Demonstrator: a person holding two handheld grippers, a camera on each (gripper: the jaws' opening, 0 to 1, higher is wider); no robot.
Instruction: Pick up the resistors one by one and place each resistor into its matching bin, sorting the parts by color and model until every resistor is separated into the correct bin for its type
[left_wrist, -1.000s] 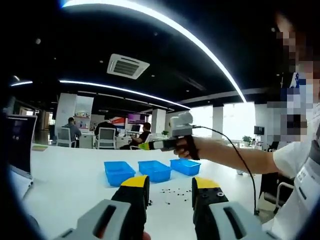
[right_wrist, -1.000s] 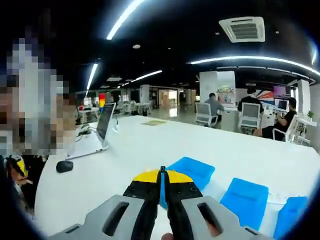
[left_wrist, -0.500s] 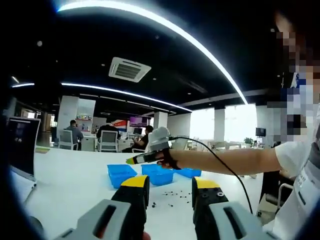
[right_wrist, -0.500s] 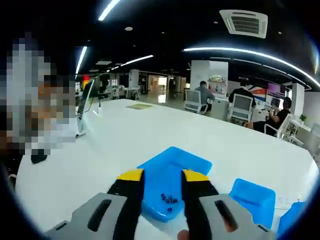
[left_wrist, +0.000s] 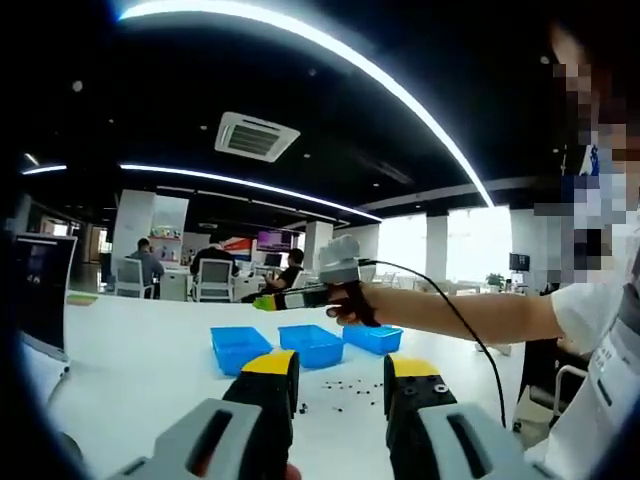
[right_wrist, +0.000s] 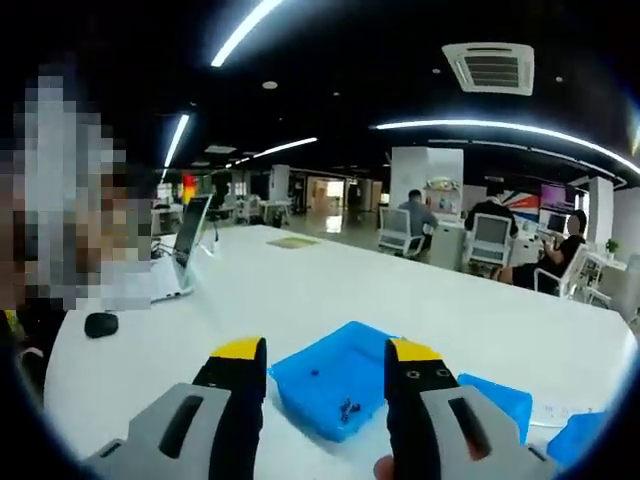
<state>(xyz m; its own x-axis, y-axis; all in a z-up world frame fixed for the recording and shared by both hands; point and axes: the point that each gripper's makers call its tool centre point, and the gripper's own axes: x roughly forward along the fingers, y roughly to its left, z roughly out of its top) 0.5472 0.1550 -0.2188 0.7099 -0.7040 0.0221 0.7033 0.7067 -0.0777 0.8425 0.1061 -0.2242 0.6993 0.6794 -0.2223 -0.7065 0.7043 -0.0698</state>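
Three blue bins stand in a row on the white table: left bin (left_wrist: 238, 345), middle bin (left_wrist: 311, 343), right bin (left_wrist: 372, 337). Small dark resistors (left_wrist: 340, 385) lie scattered in front of them. My left gripper (left_wrist: 340, 378) hangs open and empty, low over the table short of the resistors. A hand holds my right gripper (left_wrist: 263, 303) above the left bin. In the right gripper view, that gripper (right_wrist: 327, 365) is wide open over the left bin (right_wrist: 300, 372), which holds a few resistors (right_wrist: 346, 408). The middle bin (right_wrist: 500, 398) lies to its right.
An open laptop (right_wrist: 190, 238) and a black mouse (right_wrist: 100, 323) sit on the table (right_wrist: 300, 300) toward the person's side; the laptop (left_wrist: 40, 290) is at the left. The person's arm (left_wrist: 450, 315) with a cable reaches across from the right. People sit at desks (right_wrist: 480, 235) far behind.
My right gripper went from shut to wide open over the left bin, and resistors now lie in the bin beneath it. It dipped toward the bin, then rose. The left gripper stayed put.
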